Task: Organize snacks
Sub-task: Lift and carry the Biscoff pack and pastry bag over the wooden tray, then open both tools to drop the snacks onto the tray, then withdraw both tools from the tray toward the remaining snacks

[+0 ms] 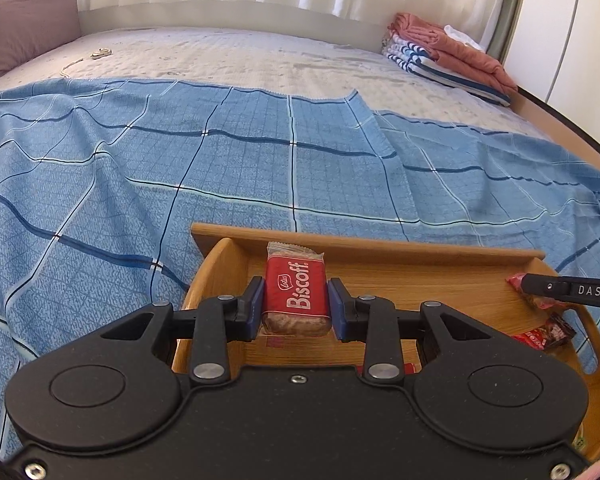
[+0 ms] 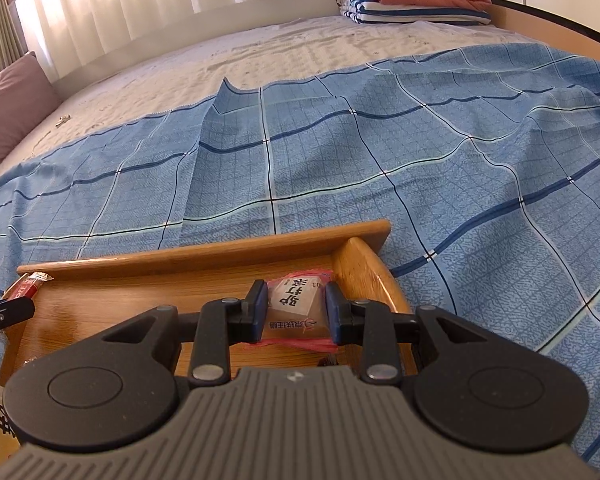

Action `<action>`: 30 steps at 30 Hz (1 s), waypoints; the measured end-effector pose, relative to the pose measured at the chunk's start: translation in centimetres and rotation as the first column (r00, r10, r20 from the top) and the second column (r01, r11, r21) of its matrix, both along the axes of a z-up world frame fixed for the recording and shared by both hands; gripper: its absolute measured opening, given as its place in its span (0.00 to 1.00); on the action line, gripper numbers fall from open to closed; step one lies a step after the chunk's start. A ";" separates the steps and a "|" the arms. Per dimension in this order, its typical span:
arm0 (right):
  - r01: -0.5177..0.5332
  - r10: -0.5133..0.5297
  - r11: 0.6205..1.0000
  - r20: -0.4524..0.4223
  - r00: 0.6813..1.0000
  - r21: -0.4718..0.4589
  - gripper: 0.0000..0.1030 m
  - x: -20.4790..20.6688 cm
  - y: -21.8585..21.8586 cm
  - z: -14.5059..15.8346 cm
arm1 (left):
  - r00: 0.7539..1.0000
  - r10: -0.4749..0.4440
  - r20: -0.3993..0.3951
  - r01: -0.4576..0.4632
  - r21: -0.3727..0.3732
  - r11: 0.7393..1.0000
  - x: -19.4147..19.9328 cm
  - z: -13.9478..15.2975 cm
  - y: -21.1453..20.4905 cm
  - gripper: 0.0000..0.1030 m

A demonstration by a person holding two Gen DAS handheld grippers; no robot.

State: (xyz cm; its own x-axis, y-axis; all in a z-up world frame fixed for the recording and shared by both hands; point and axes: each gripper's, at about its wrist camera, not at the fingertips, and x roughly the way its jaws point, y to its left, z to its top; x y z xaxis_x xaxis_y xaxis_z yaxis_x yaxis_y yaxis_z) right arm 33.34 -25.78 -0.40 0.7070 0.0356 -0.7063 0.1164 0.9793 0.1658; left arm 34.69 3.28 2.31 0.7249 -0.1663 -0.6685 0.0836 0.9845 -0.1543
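Both grippers are hanging over the wooden tray [image 1: 364, 250] that is sitting on the blue checked cloth [image 1: 140, 160], and each is carrying a snack. The left gripper [image 1: 296, 306] is clamping a red Biscoff packet [image 1: 296, 288] by its long sides, holding it just above the tray's floor near the far wall, toward the tray's left end. The right gripper [image 2: 296, 310] is pinching a clear-wrapped snack with red edging [image 2: 296, 308] the same way, close to the tray's right-hand curved wall. More red wrappers [image 1: 548, 332] are lying in the tray between the two.

Both packets are looking light and a little crushable: thin film around a brittle biscuit or cake, so I'd judge that a hard squeeze is risking a crack, while the glossy wrap is liable to slide. Gripping across the firm middle, as now, seems wiser than catching the crimped end flaps, which are floppy and would be letting the packet swing.
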 end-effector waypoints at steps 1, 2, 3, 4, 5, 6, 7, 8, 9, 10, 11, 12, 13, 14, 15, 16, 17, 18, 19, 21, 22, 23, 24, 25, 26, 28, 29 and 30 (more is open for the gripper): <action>-0.001 0.001 1.000 0.002 1.000 0.001 0.34 0.0 0.0 -0.1 | 1.000 0.001 0.000 -0.001 0.002 1.000 0.1 -0.1 0.0 0.31; -0.001 0.001 1.000 0.005 1.000 0.004 0.34 0.1 -0.1 -0.1 | 1.000 0.005 -0.001 -0.005 0.004 1.000 0.2 -0.2 0.0 0.31; -0.003 0.003 1.000 0.007 1.000 0.006 0.34 0.1 -0.1 -0.1 | 1.000 0.010 -0.002 -0.010 0.005 1.000 0.3 -0.3 0.0 0.31; -0.005 0.004 1.000 0.009 1.000 0.006 0.34 0.1 -0.1 -0.2 | 1.000 0.014 -0.003 -0.014 0.007 1.000 0.4 -0.4 0.0 0.31; -0.006 0.006 1.000 0.011 1.000 0.002 0.34 0.2 -0.1 -0.2 | 1.000 0.020 -0.002 -0.020 0.010 1.000 0.5 -0.4 0.0 0.31; -0.007 0.007 1.000 0.014 1.000 -0.001 0.34 0.2 -0.1 -0.2 | 1.000 0.023 -0.004 -0.023 0.012 1.000 0.6 -0.5 0.0 0.31; -0.008 0.008 1.000 0.015 1.000 -0.001 0.34 0.2 0.0 -0.2 | 1.000 0.025 -0.006 -0.025 0.013 1.000 0.6 -0.7 0.0 0.31; -0.008 0.008 1.000 0.017 1.000 -0.001 0.34 0.3 -0.1 -0.2 | 1.000 0.027 -0.008 -0.027 0.014 1.000 0.7 -0.8 -0.1 0.31; -0.009 0.009 1.000 0.019 1.000 -0.001 0.34 0.3 -0.1 -0.3 | 1.000 0.027 -0.008 -0.027 0.017 0.999 0.7 -0.9 -0.1 0.31; -0.011 0.011 1.000 0.019 1.000 -0.002 0.35 0.3 -0.2 -0.3 | 1.000 0.027 -0.007 -0.027 0.020 0.999 0.8 -1.0 -0.2 0.31; -0.013 0.013 1.000 0.019 1.000 -0.001 0.35 0.4 -0.2 -0.3 | 1.000 0.027 -0.009 -0.027 0.023 0.999 0.8 -1.1 -0.2 0.31; -0.013 0.013 1.000 0.019 1.000 0.006 0.35 0.4 -0.3 -0.3 | 1.000 0.029 -0.012 -0.028 0.025 0.999 0.8 -1.2 -0.3 0.31; -0.010 0.010 1.000 0.017 1.000 0.017 0.35 0.5 -0.5 -0.4 | 1.000 0.029 -0.013 -0.028 0.024 0.999 0.9 -1.3 -0.3 0.31; -0.007 0.007 1.000 0.015 1.000 0.028 0.35 0.5 -0.7 -0.4 | 1.000 0.027 -0.008 -0.027 0.028 0.999 0.9 -1.4 -0.3 0.31; -0.004 0.004 0.999 0.011 1.000 0.036 0.36 0.6 -0.8 -0.5 | 1.000 0.027 -0.005 -0.027 0.034 0.999 0.8 -1.4 -0.5 0.31; -0.004 0.003 0.999 0.009 1.000 0.040 0.36 0.6 -0.9 -0.6 | 1.000 0.027 -0.003 -0.027 0.040 0.999 0.8 -1.4 -0.6 0.31; -0.006 0.006 0.999 0.010 1.000 0.040 0.39 0.6 -0.8 -0.6 | 1.000 0.027 -0.002 -0.027 0.045 0.999 0.8 -1.4 -0.7 0.31; -0.010 0.009 0.999 0.011 1.000 0.037 0.44 0.6 -0.8 -0.6 | 1.000 0.026 -0.002 -0.026 0.048 0.998 0.8 -1.4 -0.8 0.31; -0.017 0.017 0.999 0.012 1.000 0.034 0.46 0.6 -0.8 -0.7 | 1.000 0.024 -0.003 -0.024 0.048 0.999 0.7 -1.4 -0.8 0.31; -0.039 0.038 0.997 0.019 0.999 0.072 0.60 0.4 -0.9 -0.6 | 1.000 0.023 -0.002 -0.023 0.029 0.999 0.5 -1.2 -0.7 0.39; -0.039 0.037 0.994 0.029 0.999 0.098 0.70 0.2 -1.0 -0.4 | 1.000 0.015 0.005 -0.015 0.007 1.000 0.4 -1.0 -0.5 0.49; -0.038 0.033 0.993 0.042 0.999 0.111 0.76 -0.1 -1.1 -0.1 | 1.000 0.010 0.012 -0.009 -0.015 1.000 0.1 -0.8 -0.4 0.60; -0.042 0.035 0.993 0.055 0.998 0.115 0.77 -0.3 -1.1 0.2 | 1.000 0.004 0.022 -0.003 -0.035 0.999 -0.2 -0.5 -0.1 0.65; -0.049 0.042 0.993 0.060 0.997 0.110 0.79 -0.5 -1.0 0.5 | 1.000 0.001 0.028 0.000 -0.041 0.999 -0.4 -0.3 0.0 0.71; -0.053 0.047 0.994 0.063 0.997 0.100 0.81 -0.7 -0.9 0.7 | 0.999 0.001 0.032 0.000 -0.036 0.999 -0.7 0.0 0.0 0.73; -0.059 0.054 0.995 0.070 0.996 0.077 0.83 -1.3 -0.7 1.4 | 0.999 0.002 0.038 -0.002 -0.008 1.000 -1.3 0.5 -0.1 0.75; -0.066 0.060 0.996 0.075 0.995 0.068 0.84 -1.7 -0.6 1.7 | 0.999 0.002 0.044 -0.002 0.004 1.000 -1.7 0.8 -0.1 0.76; -0.071 0.066 0.996 0.081 0.995 0.057 0.84 -2.1 -0.5 2.0 | 0.999 -0.001 0.052 0.000 0.011 1.000 -2.1 1.2 -0.1 0.77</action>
